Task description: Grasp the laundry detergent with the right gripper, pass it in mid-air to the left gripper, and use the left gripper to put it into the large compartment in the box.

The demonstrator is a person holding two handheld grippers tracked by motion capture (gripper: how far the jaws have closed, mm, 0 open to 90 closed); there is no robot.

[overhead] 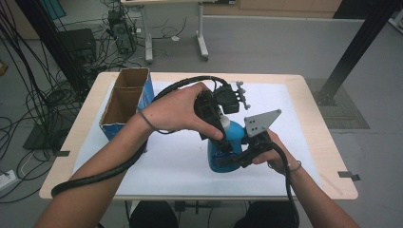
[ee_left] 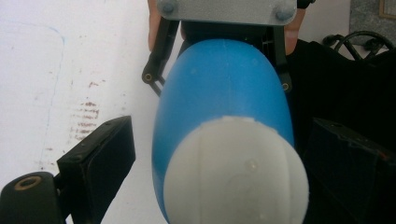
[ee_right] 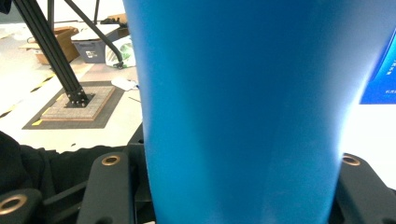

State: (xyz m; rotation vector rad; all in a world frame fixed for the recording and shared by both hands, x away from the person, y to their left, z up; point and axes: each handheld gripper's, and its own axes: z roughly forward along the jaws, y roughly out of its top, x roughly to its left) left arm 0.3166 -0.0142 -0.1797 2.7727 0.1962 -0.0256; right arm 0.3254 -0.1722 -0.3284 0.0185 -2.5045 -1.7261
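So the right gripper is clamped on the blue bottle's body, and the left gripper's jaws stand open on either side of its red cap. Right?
Not quite: the cap is white, not red, as the left gripper view shows. The rest holds: the right gripper is clamped on the blue bottle, and the left gripper stands open around the cap.

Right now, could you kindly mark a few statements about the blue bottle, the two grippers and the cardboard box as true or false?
1. The right gripper is shut on the blue bottle. True.
2. The bottle's cap is red. False: it is white.
3. The left gripper has its fingers either side of the cap, apart from it. True.
4. The cardboard box holds the bottle. False: the bottle stands outside it on the white mat.
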